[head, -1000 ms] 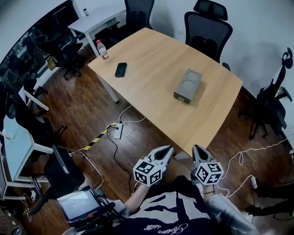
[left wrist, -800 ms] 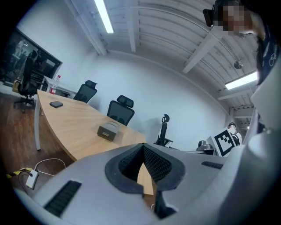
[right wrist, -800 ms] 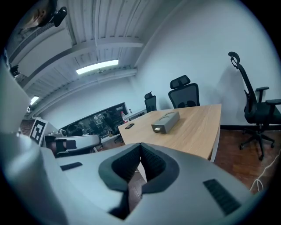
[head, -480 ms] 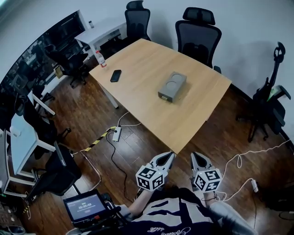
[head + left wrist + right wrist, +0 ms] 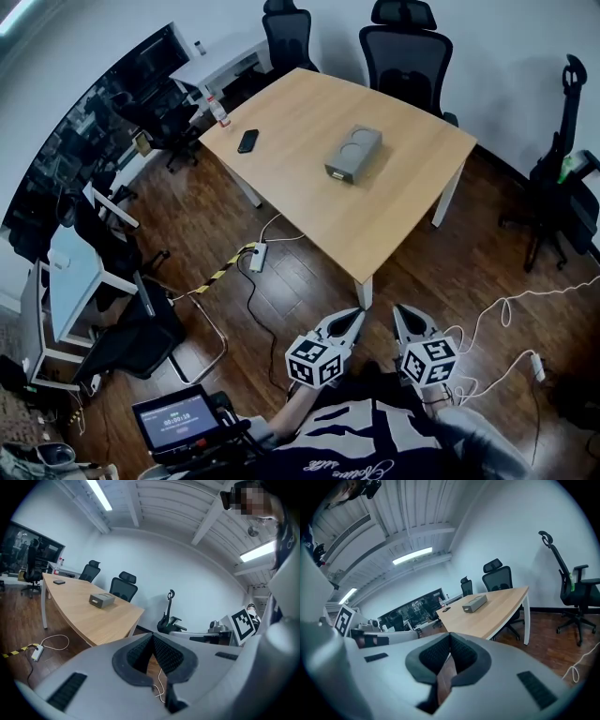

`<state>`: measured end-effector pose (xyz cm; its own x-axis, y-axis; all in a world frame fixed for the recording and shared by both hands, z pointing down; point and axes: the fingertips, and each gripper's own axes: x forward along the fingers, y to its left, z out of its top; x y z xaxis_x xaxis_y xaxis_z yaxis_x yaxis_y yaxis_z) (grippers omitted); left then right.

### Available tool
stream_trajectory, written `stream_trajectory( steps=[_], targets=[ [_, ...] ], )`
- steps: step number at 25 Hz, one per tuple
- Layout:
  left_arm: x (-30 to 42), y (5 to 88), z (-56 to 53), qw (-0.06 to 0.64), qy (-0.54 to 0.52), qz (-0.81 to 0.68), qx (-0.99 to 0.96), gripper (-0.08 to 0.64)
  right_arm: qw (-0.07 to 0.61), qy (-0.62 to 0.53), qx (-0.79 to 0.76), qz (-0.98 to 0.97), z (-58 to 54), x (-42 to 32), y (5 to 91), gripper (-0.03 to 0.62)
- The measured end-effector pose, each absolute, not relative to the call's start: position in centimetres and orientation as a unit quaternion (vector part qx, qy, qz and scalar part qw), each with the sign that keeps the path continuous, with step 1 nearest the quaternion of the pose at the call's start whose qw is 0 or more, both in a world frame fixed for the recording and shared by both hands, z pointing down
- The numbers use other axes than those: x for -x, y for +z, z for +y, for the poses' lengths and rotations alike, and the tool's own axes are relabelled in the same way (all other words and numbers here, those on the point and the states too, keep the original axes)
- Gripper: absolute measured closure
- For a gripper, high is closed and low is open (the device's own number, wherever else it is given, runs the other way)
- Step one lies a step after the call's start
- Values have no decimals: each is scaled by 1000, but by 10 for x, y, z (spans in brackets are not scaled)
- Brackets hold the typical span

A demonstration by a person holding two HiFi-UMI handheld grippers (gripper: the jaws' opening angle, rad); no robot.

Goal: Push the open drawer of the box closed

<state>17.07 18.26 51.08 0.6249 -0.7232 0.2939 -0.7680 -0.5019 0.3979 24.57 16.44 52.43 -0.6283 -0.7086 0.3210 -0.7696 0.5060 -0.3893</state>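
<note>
Wood-topped and pale, the tabletop point(image 5: 394, 202) fills the far middle of the head view. The grey box point(image 5: 354, 154) sits near its centre, well apart from the phone point(image 5: 247, 141) and the bottle point(image 5: 217, 109) towards the far-left corner. The box's near-left end looks darker. I take that for the drawer point(image 5: 338, 174) front, though from here I cannot tell how far it stands out. Both tools hang close to my body over the floor point(image 5: 309, 272), well short of the table. The left tongs point(image 5: 357, 315) and right tongs point(image 5: 400, 310) each taper to a point with nothing in them.

In the left gripper view, the left tongs point(image 5: 152, 636) have their ribbed pads point(image 5: 165, 654) meeting at the tips, empty, with only floor and a white cable point(image 5: 159, 688) showing through below. The box point(image 5: 102, 600) lies far off to the left on the tabletop point(image 5: 93, 620), with the end that carries a pale slot turned my way.

In the right gripper view, the right tongs point(image 5: 450, 636) are pressed tip to tip on nothing. The box point(image 5: 474, 603) sits far ahead on the tabletop point(image 5: 497, 611).

I judge the box small, rigid and light, likely to skate on the smooth wood when shoved. It needs no grasp. I would set closed tips flat on the middle of the drawer front and brace the box's far end with the other tongs.
</note>
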Motion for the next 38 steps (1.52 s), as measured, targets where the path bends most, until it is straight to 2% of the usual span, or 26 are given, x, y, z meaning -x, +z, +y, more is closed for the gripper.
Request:
stream_trajectory(
  steps=[16,31,38],
  targets=[
    [-141,484,216,220,28,-431,-874,561,44,248,-423,-871,199,-216,501,594],
    [-95,490,243,235,12,-430,-872,561,56,247,-437,-863,241,-180,502,594],
    [-102,494,251,244,10,-411,-878,561,61,246,-453,-855,253,-188,501,594]
  ],
)
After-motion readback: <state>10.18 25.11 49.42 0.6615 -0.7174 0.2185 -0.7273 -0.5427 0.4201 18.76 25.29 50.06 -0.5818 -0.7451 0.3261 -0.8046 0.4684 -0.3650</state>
